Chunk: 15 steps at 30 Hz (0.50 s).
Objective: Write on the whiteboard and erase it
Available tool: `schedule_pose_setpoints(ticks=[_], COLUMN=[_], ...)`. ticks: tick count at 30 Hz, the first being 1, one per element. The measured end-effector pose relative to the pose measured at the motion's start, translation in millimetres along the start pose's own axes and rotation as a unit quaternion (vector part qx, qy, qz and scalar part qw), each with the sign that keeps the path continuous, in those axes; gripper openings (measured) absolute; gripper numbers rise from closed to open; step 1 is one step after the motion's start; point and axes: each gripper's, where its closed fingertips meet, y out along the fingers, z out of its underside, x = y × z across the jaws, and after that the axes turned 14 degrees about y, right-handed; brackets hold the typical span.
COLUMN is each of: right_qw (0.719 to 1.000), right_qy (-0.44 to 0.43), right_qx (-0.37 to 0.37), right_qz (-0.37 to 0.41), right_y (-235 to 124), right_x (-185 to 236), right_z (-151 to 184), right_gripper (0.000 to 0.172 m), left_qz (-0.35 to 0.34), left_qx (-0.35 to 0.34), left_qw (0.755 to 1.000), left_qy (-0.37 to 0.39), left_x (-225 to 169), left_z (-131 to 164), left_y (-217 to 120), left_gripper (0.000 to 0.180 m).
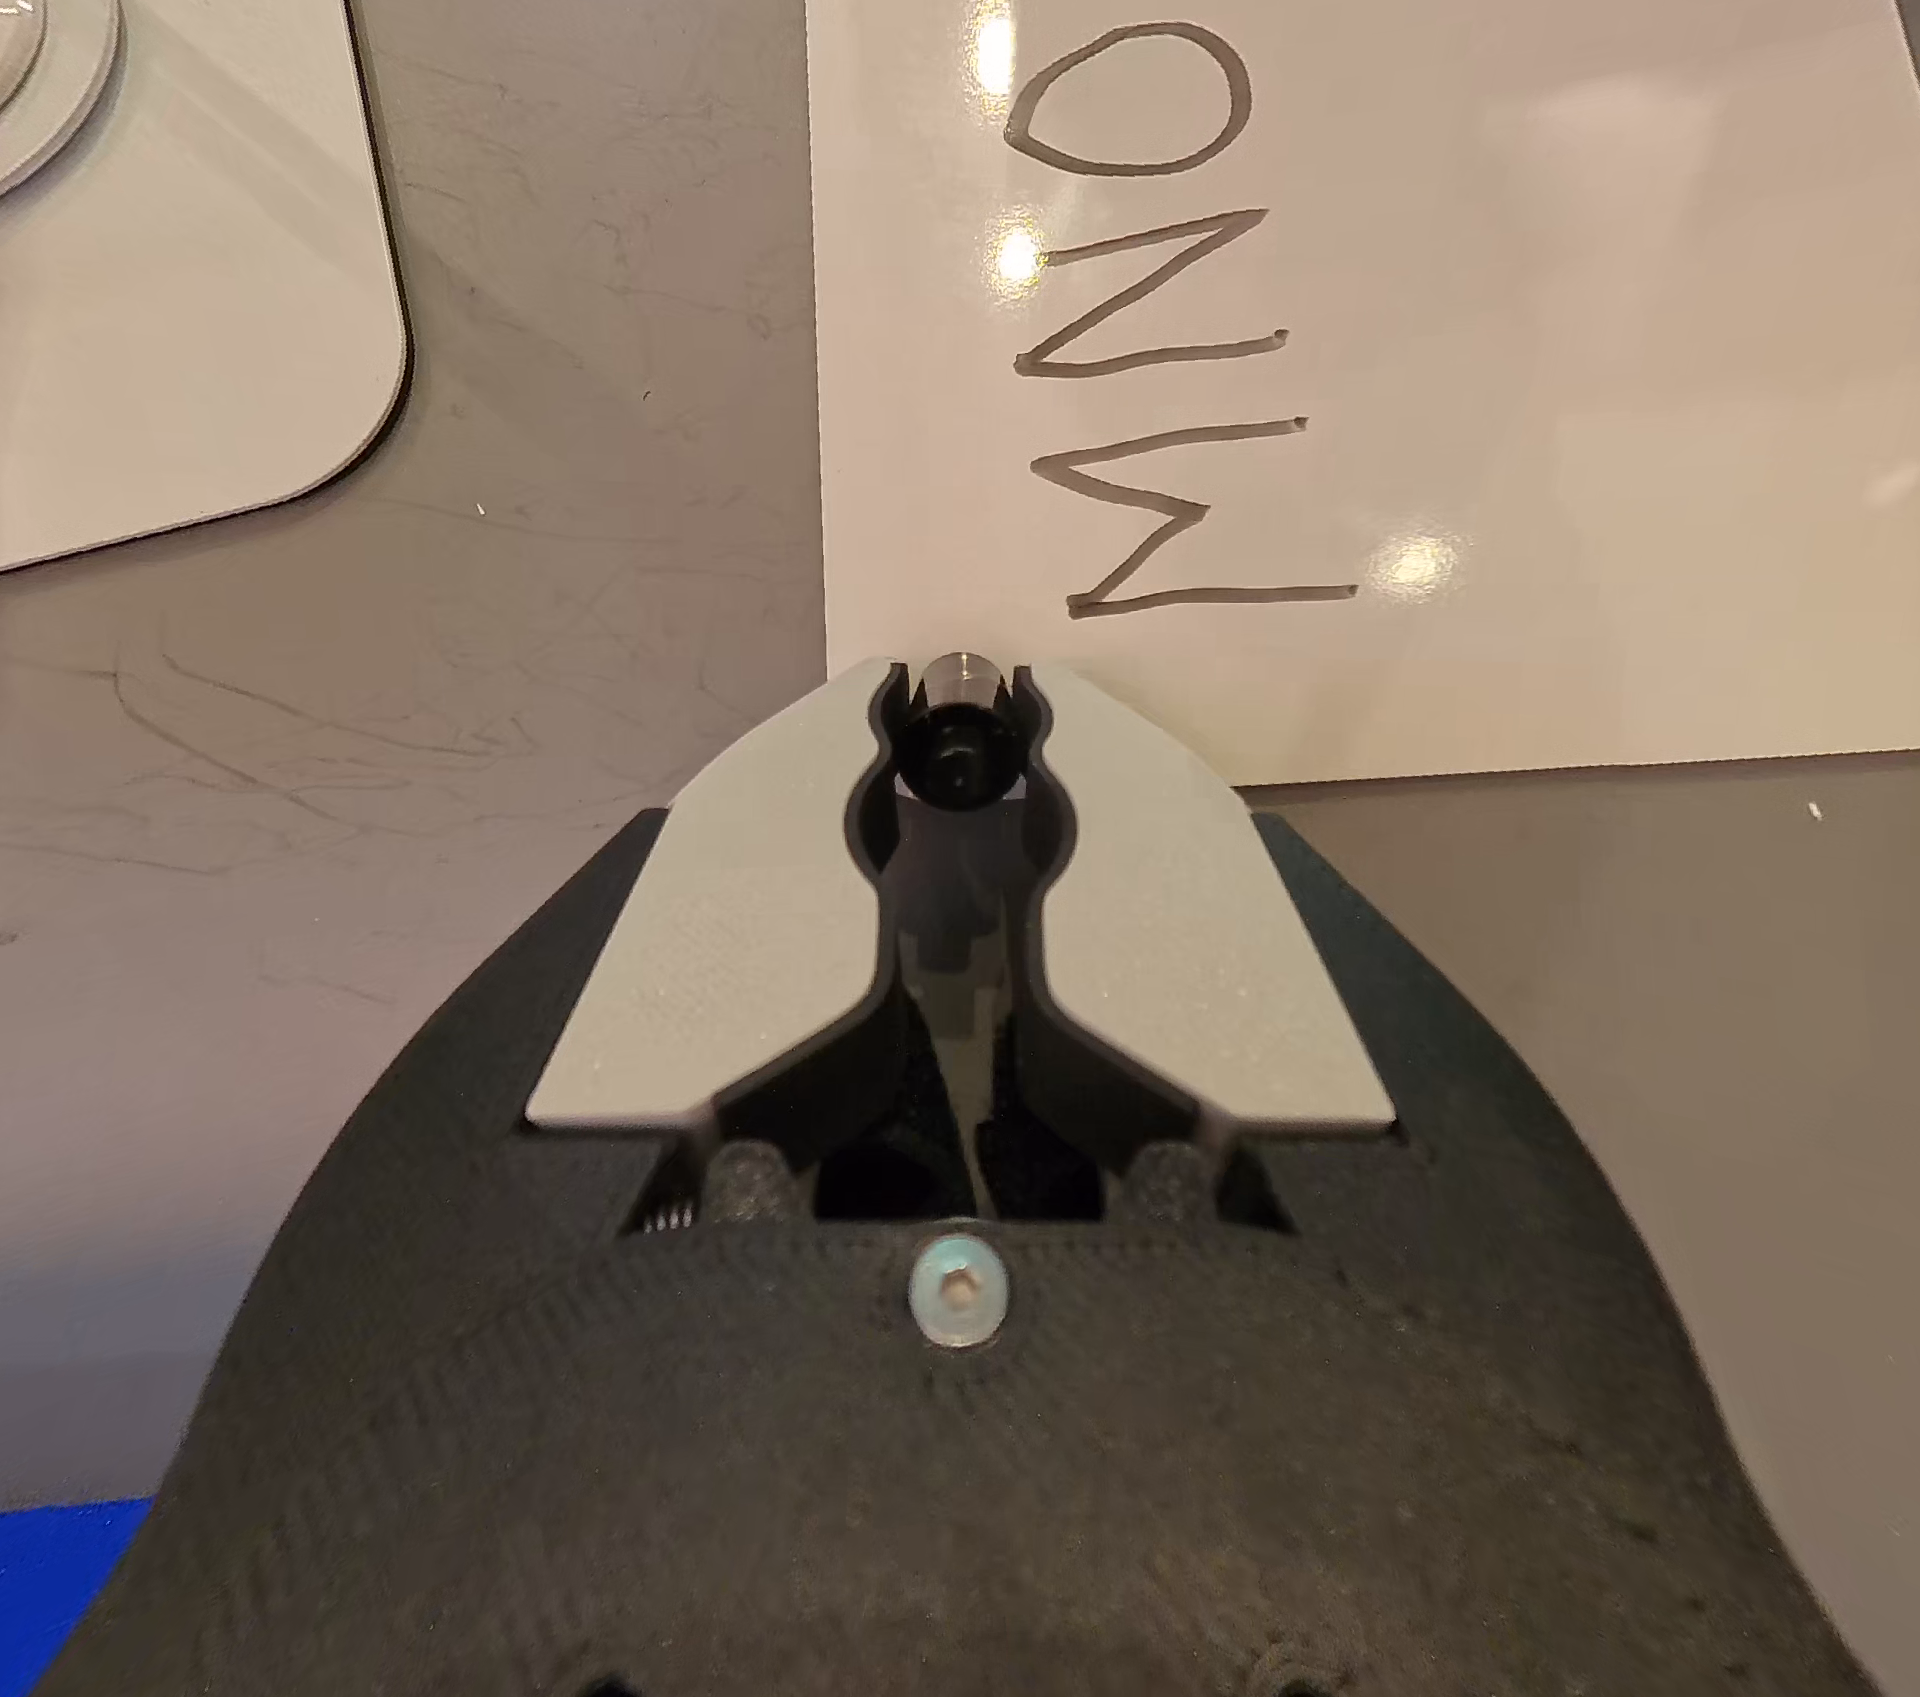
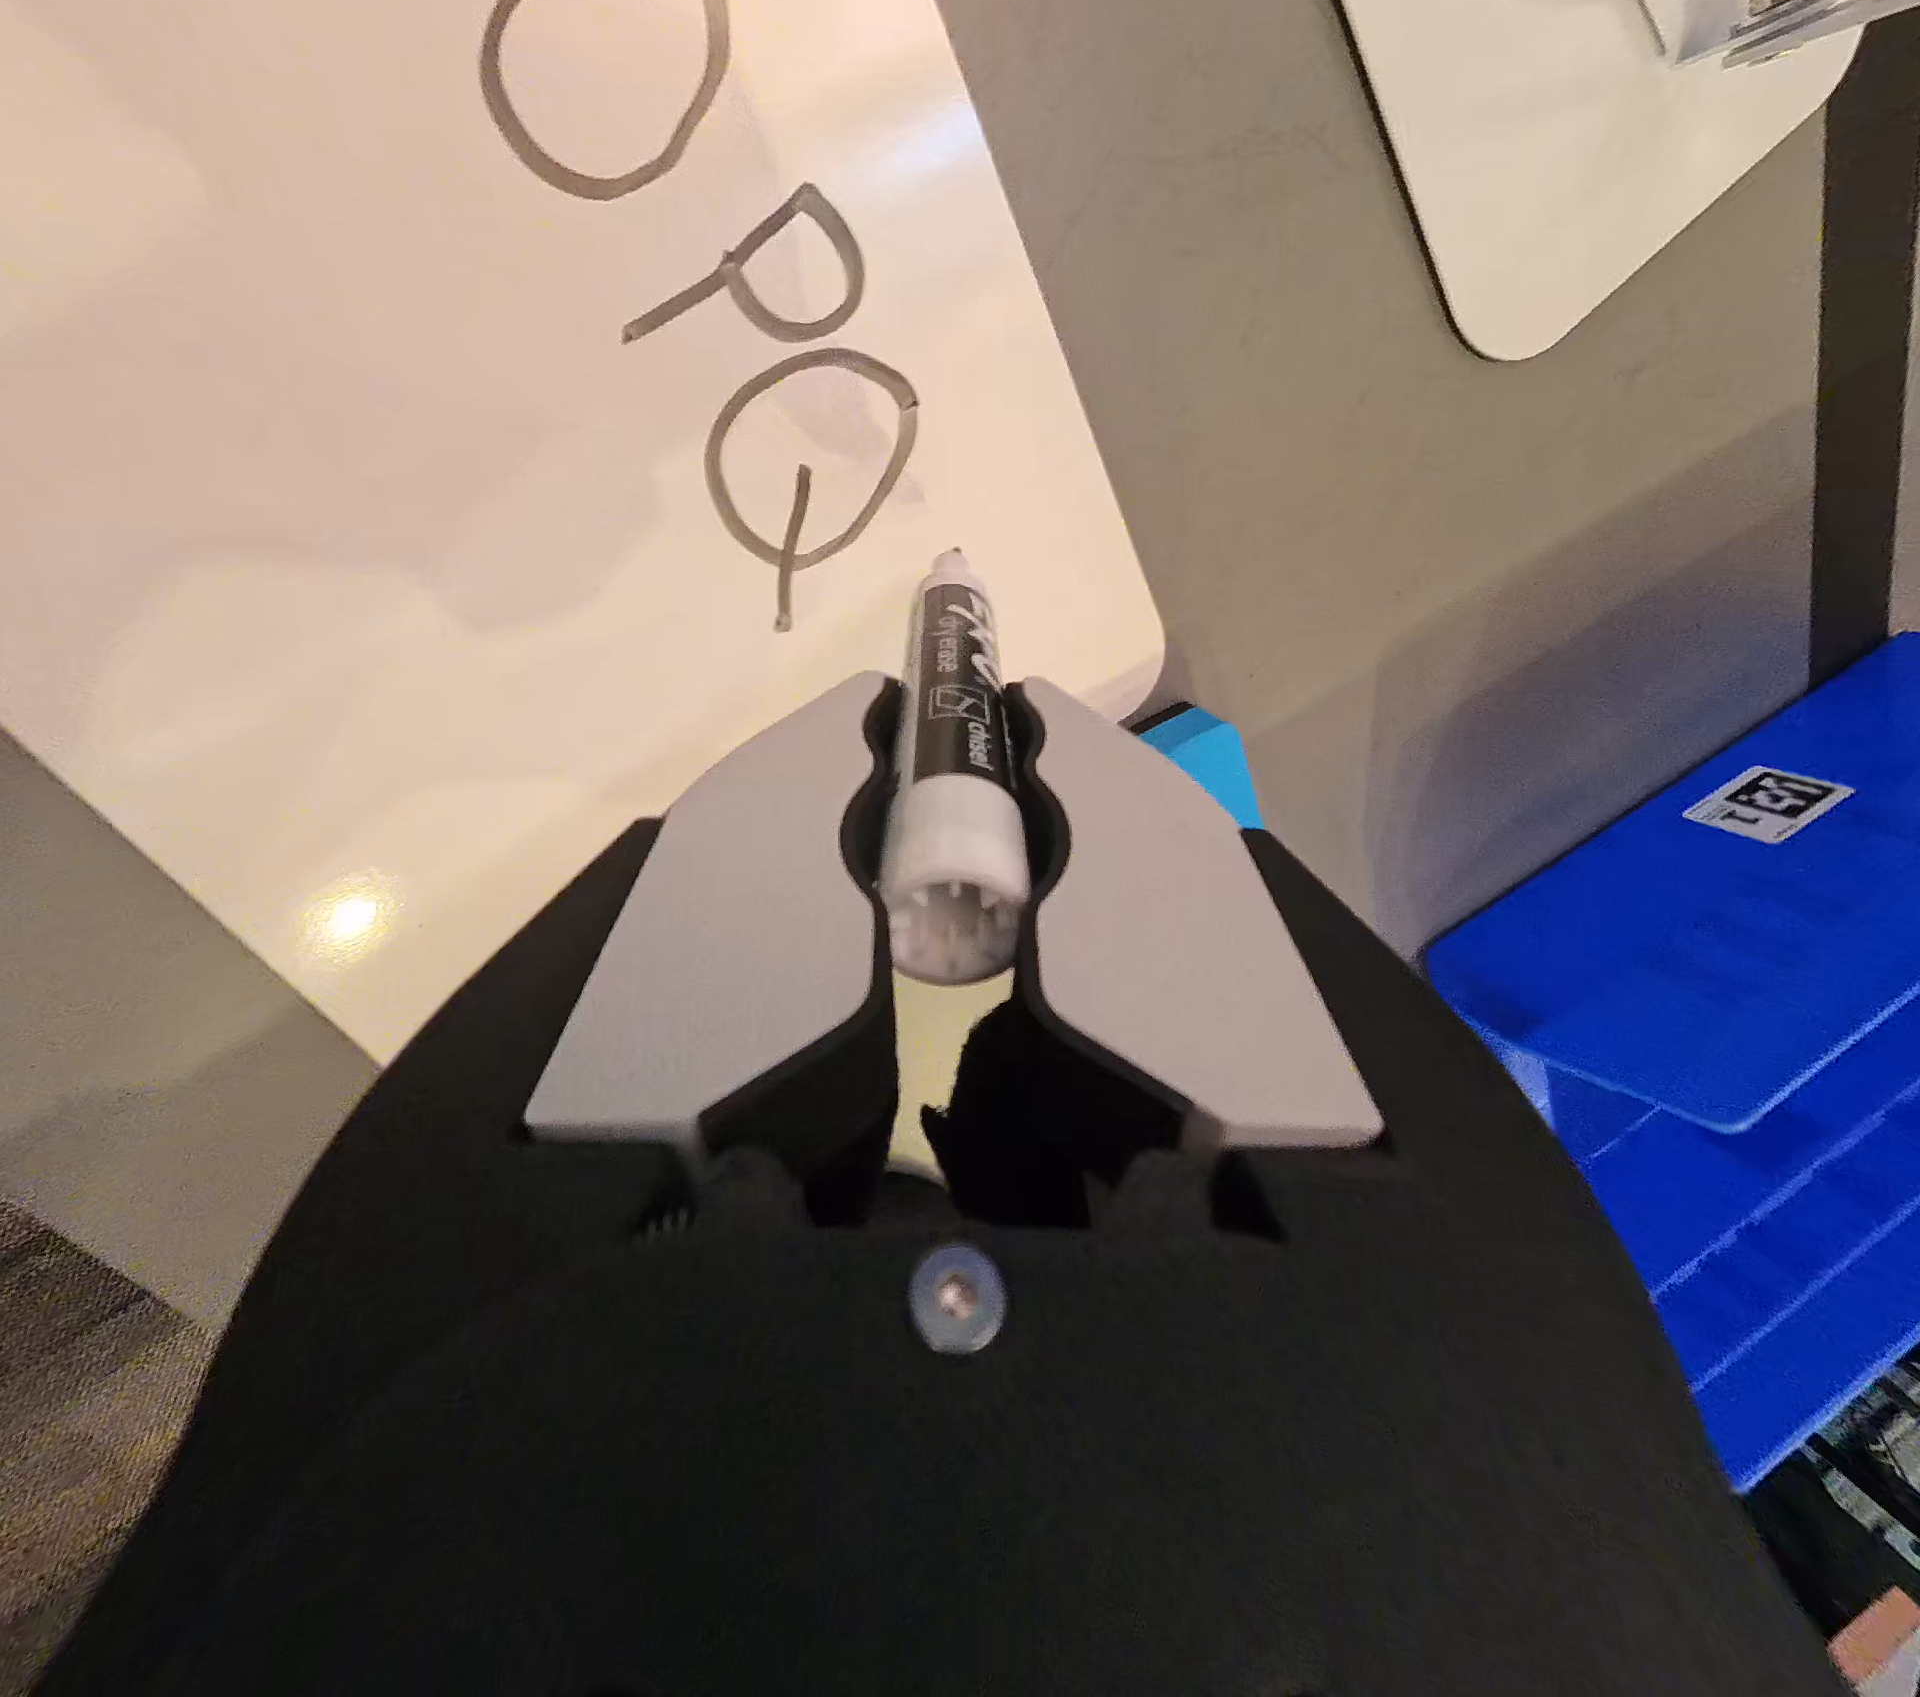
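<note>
We see the right gripper [image 2: 951,702] clenched on a black-and-white marker [image 2: 951,764], tip just beside the last grey letter on the whiteboard [image 2: 260,400]. The left gripper [image 1: 958,691] clamps a black marker cap [image 1: 954,738] over the whiteboard's near corner.

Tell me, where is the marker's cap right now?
In the left wrist view, the black cap sits gripped between the left gripper's fingertips, over the near edge of the whiteboard, just short of the handwritten marks.

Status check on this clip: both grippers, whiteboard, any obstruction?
Right gripper clamps black-and-white dry-erase marker, tip at white whiteboard. Left gripper clamps small black cap. Grey handwritten letters unerased. Nothing blocking.
</note>
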Motion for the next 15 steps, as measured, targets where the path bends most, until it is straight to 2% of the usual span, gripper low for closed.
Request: schedule_pose_setpoints(ticks=[7, 15], right_qw=[1.000, 1.000], right_qy=[-0.002, -0.003], right_qx=[0.015, 0.025], right_qz=[0.000, -0.009], right_y=[16.5, 9.3], right_x=[-9.4, -0.8], right_z=[-0.9, 10.6], right_gripper=[0.021, 0.020], left_qz=[0.001, 0.002], left_qx=[0.000, -0.001], left_qw=[1.000, 1.000], left_qy=[-0.001, -0.001], left_x=[0.0, 0.0], left_z=[-0.1, -0.1], left_y=[-0.1, 0.0], left_gripper=[0.019, 0.019])
